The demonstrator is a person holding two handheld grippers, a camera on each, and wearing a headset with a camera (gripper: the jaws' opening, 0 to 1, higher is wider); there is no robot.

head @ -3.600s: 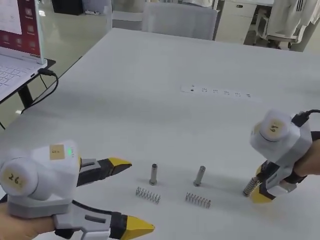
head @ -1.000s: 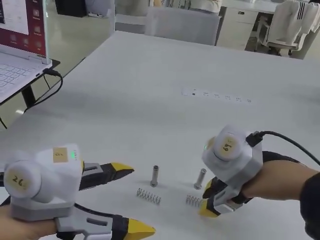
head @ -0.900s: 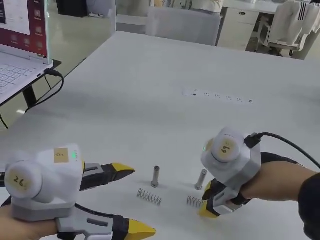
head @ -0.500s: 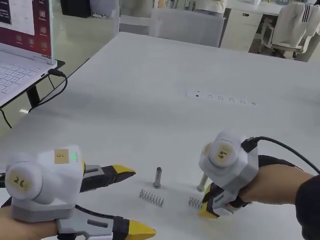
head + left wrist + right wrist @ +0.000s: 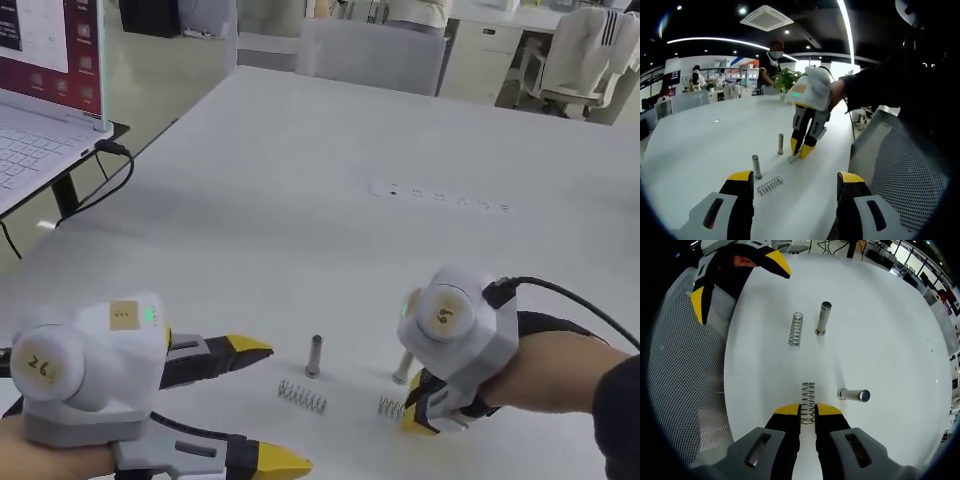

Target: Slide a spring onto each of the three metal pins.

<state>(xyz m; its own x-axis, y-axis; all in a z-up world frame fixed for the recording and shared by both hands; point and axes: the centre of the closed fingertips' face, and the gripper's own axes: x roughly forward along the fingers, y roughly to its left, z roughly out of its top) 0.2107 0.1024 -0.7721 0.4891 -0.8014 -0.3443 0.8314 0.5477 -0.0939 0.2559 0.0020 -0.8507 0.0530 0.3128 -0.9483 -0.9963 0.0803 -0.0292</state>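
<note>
Two metal pins stand on the white table (image 5: 300, 200): the left pin (image 5: 315, 355) (image 5: 823, 318) (image 5: 756, 166) and the right pin (image 5: 403, 368) (image 5: 852, 394) (image 5: 780, 144). A loose spring (image 5: 302, 397) (image 5: 796, 329) (image 5: 769, 185) lies in front of the left pin. My right gripper (image 5: 413, 418) (image 5: 808, 412) (image 5: 801, 151) points down at the table, shut on a second spring (image 5: 808, 399) (image 5: 390, 407) beside the right pin. My left gripper (image 5: 270, 403) (image 5: 796, 177) (image 5: 737, 284) hovers open and holds nothing, left of the loose spring.
A laptop (image 5: 40, 90) with a cable (image 5: 110, 170) stands off the table's left edge. A socket strip (image 5: 440, 195) is set into the table's middle. Grey chairs (image 5: 365, 50) line the far edge. A mesh chair (image 5: 900, 165) sits at the near edge.
My right gripper has come from the far right to the right-hand spring and now grips it beside the right pin. The left gripper has stayed put and open.
</note>
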